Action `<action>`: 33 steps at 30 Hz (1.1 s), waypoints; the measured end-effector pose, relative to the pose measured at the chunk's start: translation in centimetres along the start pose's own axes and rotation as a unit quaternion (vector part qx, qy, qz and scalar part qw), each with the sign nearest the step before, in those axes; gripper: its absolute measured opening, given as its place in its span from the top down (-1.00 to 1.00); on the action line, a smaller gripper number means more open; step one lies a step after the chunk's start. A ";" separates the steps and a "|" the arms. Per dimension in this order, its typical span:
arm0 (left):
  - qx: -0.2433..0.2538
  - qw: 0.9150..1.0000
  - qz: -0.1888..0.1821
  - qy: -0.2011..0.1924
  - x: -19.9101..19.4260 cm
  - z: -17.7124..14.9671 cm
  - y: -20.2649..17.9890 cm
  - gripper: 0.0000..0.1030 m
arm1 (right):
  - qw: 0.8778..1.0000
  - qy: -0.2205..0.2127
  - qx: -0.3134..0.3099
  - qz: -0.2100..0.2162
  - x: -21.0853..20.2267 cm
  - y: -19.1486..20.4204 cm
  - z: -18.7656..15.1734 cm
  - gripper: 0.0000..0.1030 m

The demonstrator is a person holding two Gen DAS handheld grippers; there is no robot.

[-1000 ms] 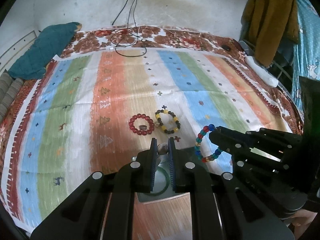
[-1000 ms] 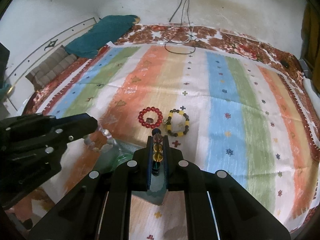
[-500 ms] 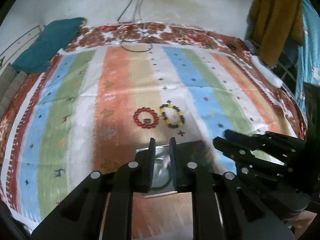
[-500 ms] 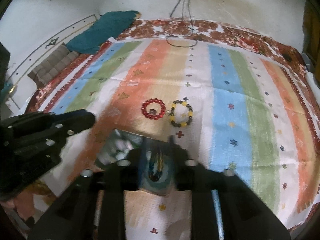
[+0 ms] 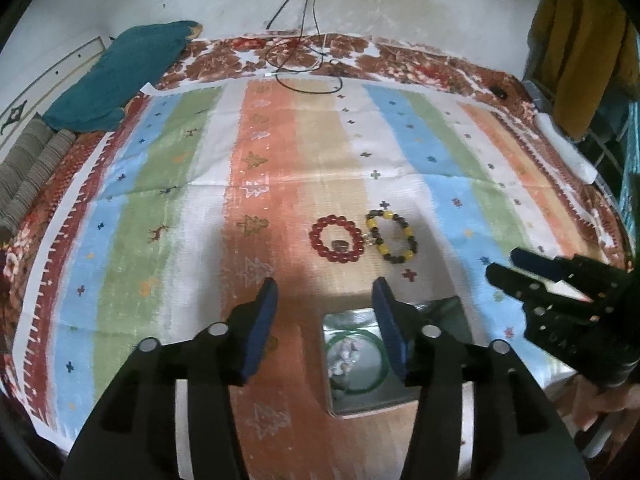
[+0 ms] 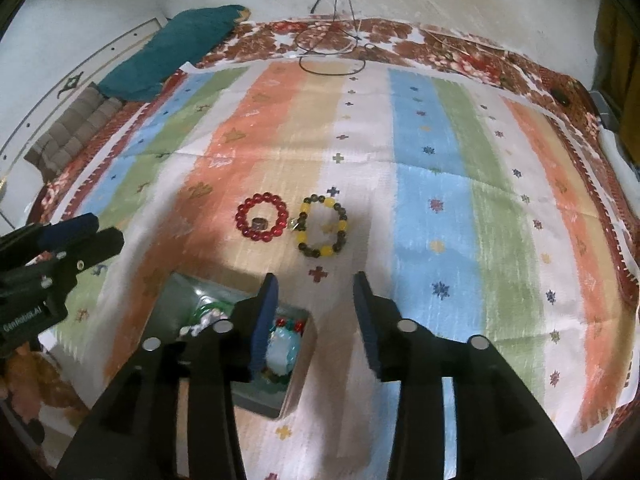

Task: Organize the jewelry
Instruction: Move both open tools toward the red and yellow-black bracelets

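A grey open box (image 5: 360, 406) lies on the striped cloth near me; it also shows in the right wrist view (image 6: 296, 384). In it lie a green bangle (image 5: 356, 360), a pale bead piece (image 5: 343, 356) and a multicoloured bead bracelet (image 6: 282, 350). A red bead bracelet (image 5: 337, 239) with a small ring (image 5: 339, 245) inside it and a yellow-and-dark bead bracelet (image 5: 394, 237) lie further out. My left gripper (image 5: 325, 322) is open and empty above the box's left side. My right gripper (image 6: 315, 316) is open and empty above the box's right edge.
The striped cloth (image 5: 160, 200) covers a floral bedspread. A teal pillow (image 5: 120, 76) lies at the far left. Black cables (image 5: 304, 68) trail over the far edge. Clothes (image 5: 580, 52) hang at the far right.
Both grippers were shut on jewelry a second ago, left on a pale bead piece, right on a multicoloured bracelet. Both have opened and the pieces lie in the box.
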State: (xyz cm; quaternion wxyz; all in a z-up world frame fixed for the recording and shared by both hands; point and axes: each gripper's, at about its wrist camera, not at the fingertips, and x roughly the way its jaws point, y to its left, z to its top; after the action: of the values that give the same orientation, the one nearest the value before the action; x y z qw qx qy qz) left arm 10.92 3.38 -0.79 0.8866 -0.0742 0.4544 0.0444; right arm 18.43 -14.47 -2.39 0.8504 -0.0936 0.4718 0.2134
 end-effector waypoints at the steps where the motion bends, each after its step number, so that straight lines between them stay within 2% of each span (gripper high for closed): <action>1: 0.002 1.000 0.005 0.001 0.3 0.2 0.0 -0.04 | 1.000 0.002 0.000 -0.001 0.4 -0.1 0.3 0.16; 8: 0.000 1.000 0.020 0.006 2.3 1.9 0.4 -0.27 | 1.000 0.017 0.011 -0.013 2.2 -1.3 1.2 -0.04; 12: 0.000 1.000 0.013 0.004 3.0 2.7 0.4 -0.38 | 1.000 0.025 0.013 -0.012 3.1 -1.7 2.0 -0.11; 21: -0.005 1.000 0.023 0.020 5.1 3.9 1.5 -0.39 | 0.999 0.036 0.014 -0.008 5.6 -2.0 3.9 -0.13; 25: -0.002 0.999 0.028 0.026 6.1 4.7 1.6 -0.42 | 0.999 0.041 0.008 -0.021 6.5 -2.3 4.2 -0.13; 33: 0.000 0.998 0.040 0.051 9.5 5.8 2.6 -0.42 | 0.998 0.051 0.023 -0.011 8.2 -3.2 5.3 -0.13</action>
State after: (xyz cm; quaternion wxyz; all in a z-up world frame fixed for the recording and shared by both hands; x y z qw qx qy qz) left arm 20.74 7.03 -5.38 0.8599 -0.0584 0.5014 0.0759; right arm 27.70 -13.17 -6.59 0.8293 -0.0898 0.5187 0.1876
